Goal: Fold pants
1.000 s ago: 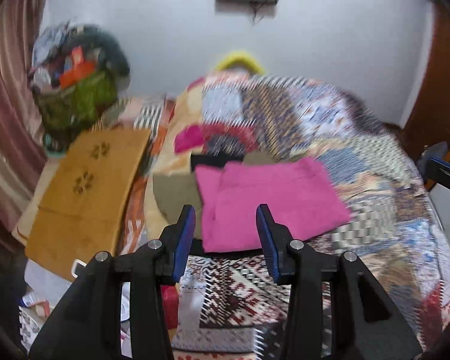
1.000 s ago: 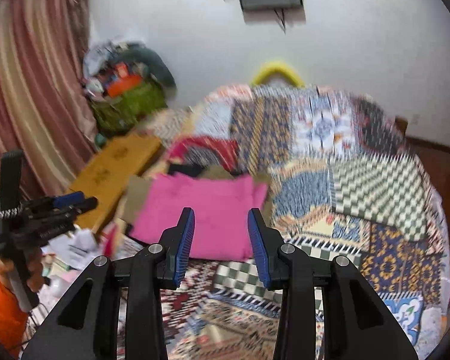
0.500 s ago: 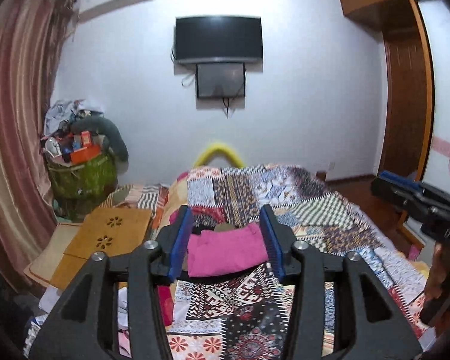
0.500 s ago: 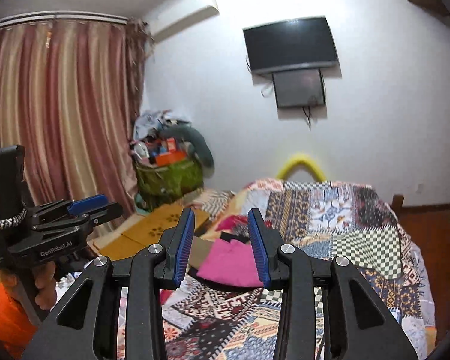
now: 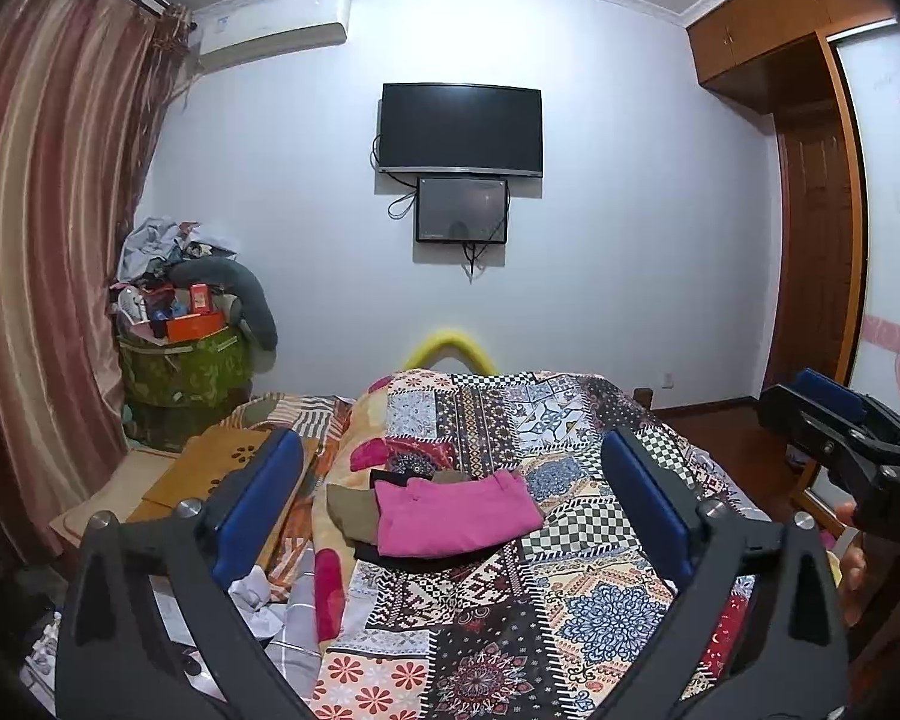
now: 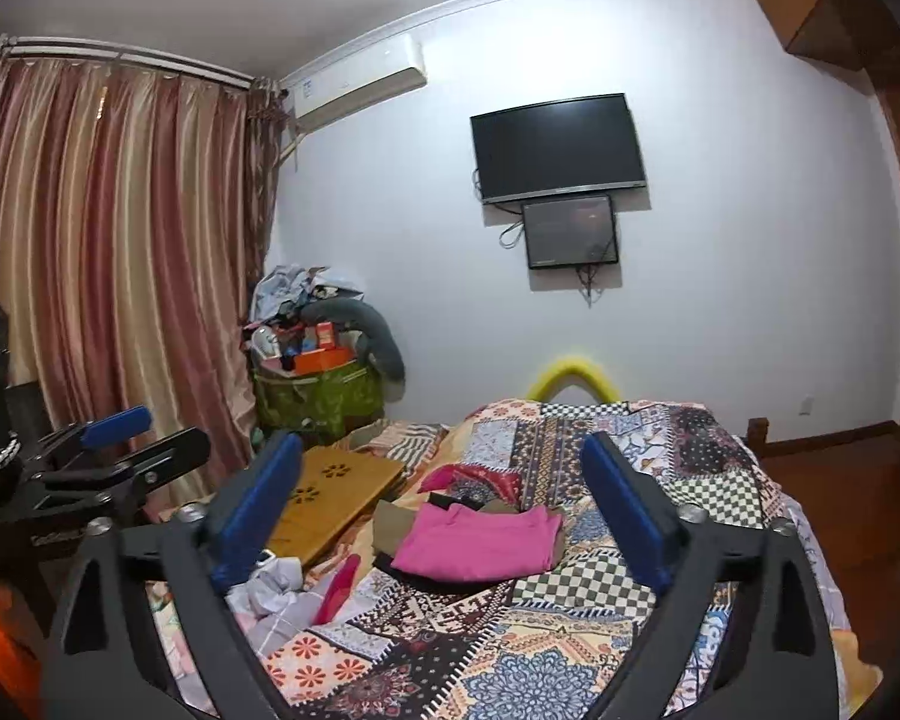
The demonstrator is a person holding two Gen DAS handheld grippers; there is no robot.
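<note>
I held my left hand-held gripper (image 5: 450,504) and right hand-held gripper (image 6: 441,501) wide open, gripping nothing, well back from the folded pink pants (image 5: 453,516) lying on the bed (image 5: 570,540).

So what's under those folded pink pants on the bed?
Under the pink pants lie an olive-brown garment and something black, on the patchwork quilt. How many pieces are stacked beneath is hidden.

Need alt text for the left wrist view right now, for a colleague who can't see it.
Folded pink pants lie on a patchwork quilt across the bed, framed between the open, empty left claw. The right claw shows at the right edge, and a dark wall-mounted television hangs beyond.
</note>
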